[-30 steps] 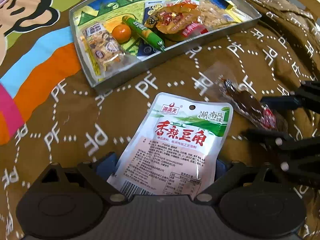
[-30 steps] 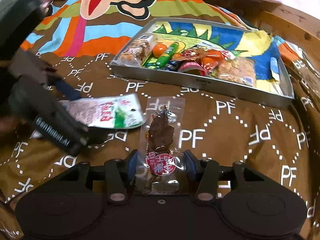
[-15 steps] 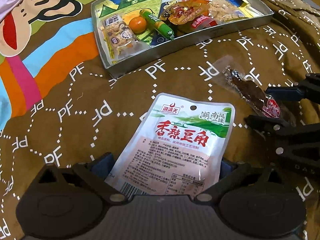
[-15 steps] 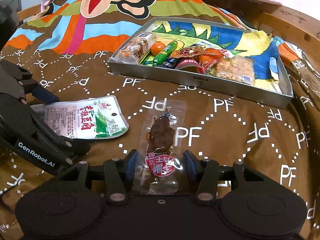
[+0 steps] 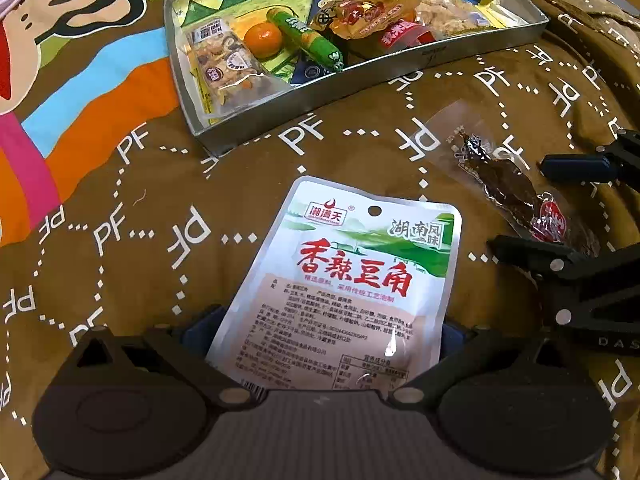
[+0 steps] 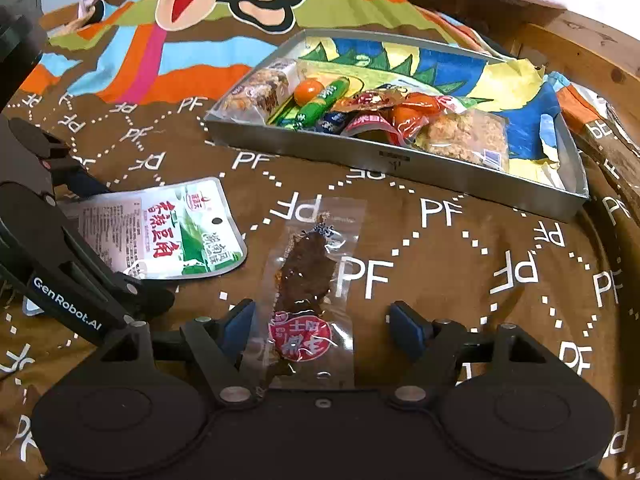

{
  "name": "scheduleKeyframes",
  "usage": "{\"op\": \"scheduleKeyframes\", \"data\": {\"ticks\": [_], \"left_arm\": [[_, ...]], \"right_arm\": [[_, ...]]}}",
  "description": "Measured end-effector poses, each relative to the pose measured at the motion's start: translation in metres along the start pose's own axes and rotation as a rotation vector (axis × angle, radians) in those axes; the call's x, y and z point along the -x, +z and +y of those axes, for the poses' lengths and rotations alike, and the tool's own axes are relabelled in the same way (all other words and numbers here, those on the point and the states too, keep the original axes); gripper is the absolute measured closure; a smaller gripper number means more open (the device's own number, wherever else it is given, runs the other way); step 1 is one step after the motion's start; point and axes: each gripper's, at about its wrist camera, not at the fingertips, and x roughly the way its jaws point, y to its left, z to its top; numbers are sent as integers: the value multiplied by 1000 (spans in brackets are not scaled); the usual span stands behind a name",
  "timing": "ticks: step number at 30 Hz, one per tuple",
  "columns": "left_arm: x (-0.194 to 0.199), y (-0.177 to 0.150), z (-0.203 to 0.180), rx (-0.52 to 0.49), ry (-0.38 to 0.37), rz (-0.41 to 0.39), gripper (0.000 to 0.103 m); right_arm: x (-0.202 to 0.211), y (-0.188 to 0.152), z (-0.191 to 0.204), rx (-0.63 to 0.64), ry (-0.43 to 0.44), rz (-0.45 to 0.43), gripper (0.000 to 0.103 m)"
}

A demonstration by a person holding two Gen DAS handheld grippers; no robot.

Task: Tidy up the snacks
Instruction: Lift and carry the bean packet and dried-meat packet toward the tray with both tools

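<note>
A white and green pouch (image 5: 344, 276) with red characters lies flat on the brown blanket between the fingers of my left gripper (image 5: 326, 322), which is open wide; its pads do not press on the pouch. A clear packet of dark dried meat (image 6: 308, 280) with a red label lies between the fingers of my right gripper (image 6: 324, 320). Those jaws are opening; the right pad stands well off the packet and the left pad is close beside it. The pouch (image 6: 160, 228) and my left gripper (image 6: 120, 240) show at the left of the right wrist view.
A metal tray (image 5: 280, 110) (image 6: 400, 160) sits further back on the blanket, holding several snack packs, a green sausage stick (image 5: 306, 38) and a small orange (image 5: 263, 38). A wooden bed edge (image 6: 580, 44) runs behind it on the right.
The left gripper has let the pouch down flat on the blanket with its jaws slightly wider. The right jaws have spread away from the meat packet.
</note>
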Motion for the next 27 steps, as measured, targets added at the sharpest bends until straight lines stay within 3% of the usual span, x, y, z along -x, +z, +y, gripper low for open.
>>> {"op": "scheduleKeyframes", "data": {"ticks": [7,15,22,27], "left_arm": [[3,-3,-1,-24,-9,-12,2],[18,-6,2,-25,-52,-29,17],[36,-10,3,25,-59,-34,33],[41,-12,3,55,-37,-44,38]], "right_arm": [[5,1,11,52,11,1,51],[12,2,-3,-67,29,-17,53],[22,1,-5,-98,39,-33,53],[23,-2,-6,-100,42,-34,53]]}}
